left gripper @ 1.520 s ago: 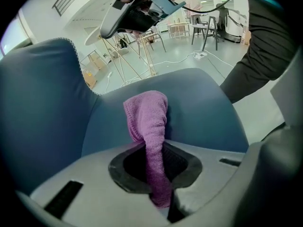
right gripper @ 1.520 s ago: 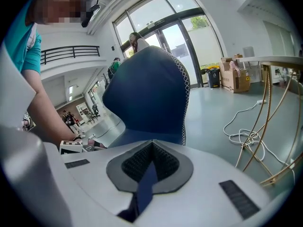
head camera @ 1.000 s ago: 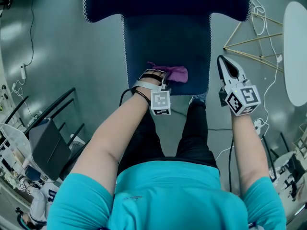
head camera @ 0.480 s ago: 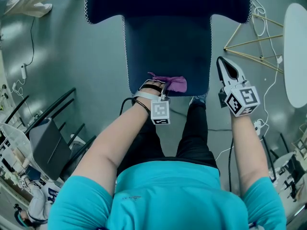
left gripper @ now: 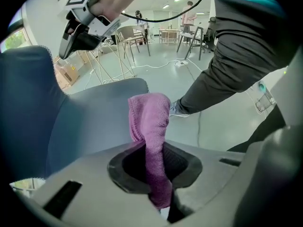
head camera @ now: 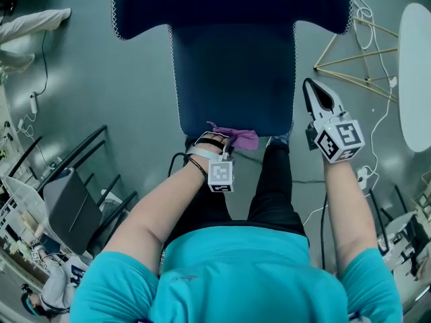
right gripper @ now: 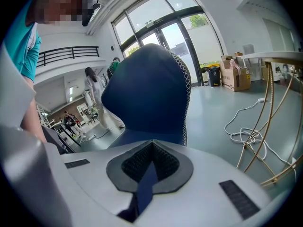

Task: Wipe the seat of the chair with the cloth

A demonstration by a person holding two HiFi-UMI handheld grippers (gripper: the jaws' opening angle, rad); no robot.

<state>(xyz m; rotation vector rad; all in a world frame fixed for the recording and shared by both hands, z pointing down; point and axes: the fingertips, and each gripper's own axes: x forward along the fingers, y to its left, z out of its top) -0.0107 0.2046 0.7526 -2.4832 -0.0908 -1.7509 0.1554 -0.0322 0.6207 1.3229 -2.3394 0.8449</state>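
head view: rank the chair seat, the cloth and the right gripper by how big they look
1. seat: by far the largest.
2. right gripper: it sits nearer the camera, which inflates it.
3. cloth: the smallest, and the left gripper hides part of it.

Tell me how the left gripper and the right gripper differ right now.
The left gripper is clamped on the pink cloth; the right gripper holds nothing, its jaws meeting at the tips. The left gripper sits at the front edge of the seat; the right gripper hangs beside the seat, clear of it. Both carry a marker cube.
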